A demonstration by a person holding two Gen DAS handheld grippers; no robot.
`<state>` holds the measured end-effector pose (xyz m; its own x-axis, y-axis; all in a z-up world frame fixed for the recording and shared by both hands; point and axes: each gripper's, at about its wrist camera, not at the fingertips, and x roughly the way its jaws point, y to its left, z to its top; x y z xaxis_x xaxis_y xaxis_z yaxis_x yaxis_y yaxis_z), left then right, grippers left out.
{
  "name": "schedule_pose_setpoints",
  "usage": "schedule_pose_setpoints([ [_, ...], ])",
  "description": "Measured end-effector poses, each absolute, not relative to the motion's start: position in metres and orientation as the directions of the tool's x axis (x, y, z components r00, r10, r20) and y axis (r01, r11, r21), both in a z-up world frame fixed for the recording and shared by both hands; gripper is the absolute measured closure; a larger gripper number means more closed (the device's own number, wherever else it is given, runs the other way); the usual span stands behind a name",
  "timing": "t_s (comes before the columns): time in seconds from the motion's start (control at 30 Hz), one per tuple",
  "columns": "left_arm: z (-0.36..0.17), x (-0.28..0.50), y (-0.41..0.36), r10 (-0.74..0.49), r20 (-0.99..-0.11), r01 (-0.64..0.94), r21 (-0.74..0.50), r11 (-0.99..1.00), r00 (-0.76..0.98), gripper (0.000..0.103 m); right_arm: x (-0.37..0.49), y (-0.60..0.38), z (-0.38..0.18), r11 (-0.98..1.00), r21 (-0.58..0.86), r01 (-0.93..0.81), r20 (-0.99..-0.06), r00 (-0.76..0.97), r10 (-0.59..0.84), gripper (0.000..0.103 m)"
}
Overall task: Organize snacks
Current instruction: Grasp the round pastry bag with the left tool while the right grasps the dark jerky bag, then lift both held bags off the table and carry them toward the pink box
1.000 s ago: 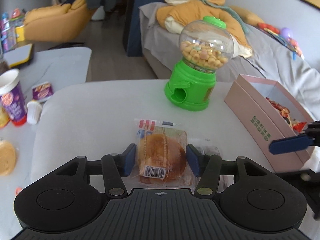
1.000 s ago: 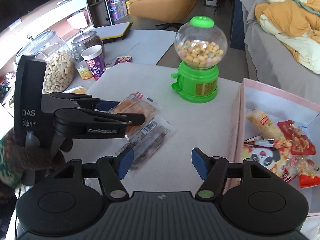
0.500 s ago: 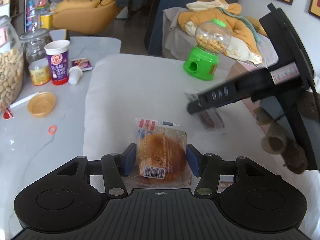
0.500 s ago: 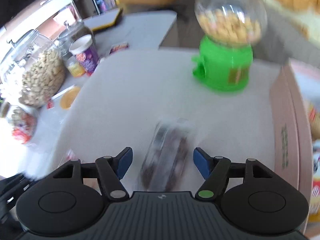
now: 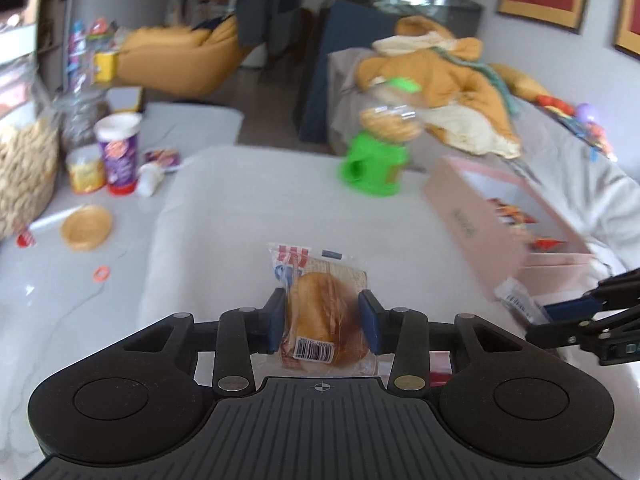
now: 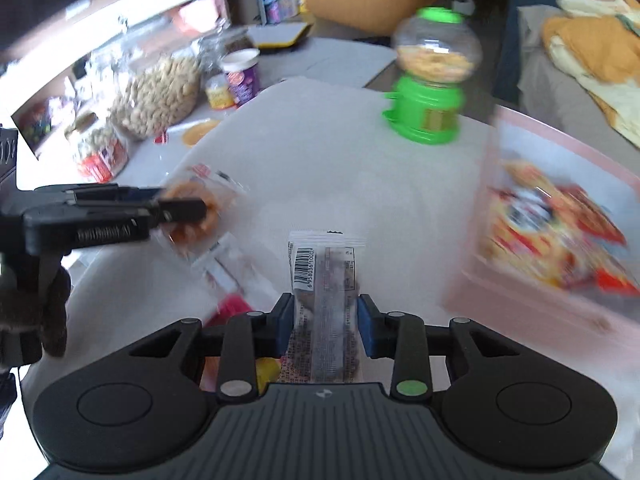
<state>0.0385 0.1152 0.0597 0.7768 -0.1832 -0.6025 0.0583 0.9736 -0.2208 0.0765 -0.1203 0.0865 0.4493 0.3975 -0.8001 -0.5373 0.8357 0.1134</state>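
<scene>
Snacks first: through the left wrist camera I am seeing a clear-wrapped golden bread bun (image 5: 320, 316) sitting between the blue pads of my left tongs (image 5: 322, 322), which have just been closing and are now pressing on its wrapper from both sides. It is hanging over the grey-covered bench (image 5: 280, 208). Ahead, a green gumball dispenser with a clear globe (image 5: 378, 148) is standing on the bench, and a pink cardboard box (image 5: 480, 232) with bright packets inside is lying to its right. At the right edge my right tongs (image 5: 560, 310) are showing, with a barcoded wrapper just beside them.

Through the right wrist camera, the right tongs (image 6: 324, 326) have just been closing and are clamping a long clear packet of dark snack (image 6: 326, 304), barcode facing up. The left tongs (image 6: 188, 210) are reaching in from the left with the bun in them. The dispenser (image 6: 430, 92) is standing beyond, and the blurred pink box (image 6: 520, 304) is lying to the right.
</scene>
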Motion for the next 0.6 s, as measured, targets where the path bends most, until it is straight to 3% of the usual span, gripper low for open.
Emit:
schedule_pose_setpoints([
  [0.17, 0.080, 0.019, 0.067, -0.279, -0.564, 0.166, -0.244, 0.955, 0.777, 0.060, 0.055, -0.186, 0.079, 0.891, 0.084, -0.446, -0.788, 0.518, 0.334, 0.070],
  [0.33, 0.077, 0.015, 0.008, -0.427, -0.581, 0.313, -0.290, 0.904, 0.693, 0.060, 0.042, -0.231, 0.060, 0.929, 0.028, -0.370, -0.782, 0.570, 0.251, 0.070],
  [0.43, 0.064, 0.018, -0.026, -0.422, -0.616, 0.348, -0.244, 0.905, 0.666, 0.060, 0.041, -0.245, 0.050, 0.945, -0.021, -0.326, -0.763, 0.616, 0.196, 0.069],
  [0.6, 0.040, 0.029, -0.057, -0.379, -0.683, 0.350, -0.189, 0.918, 0.625, 0.060, 0.049, -0.267, 0.032, 0.962, 0.054, -0.266, -0.753, 0.623, 0.214, 0.064],
])
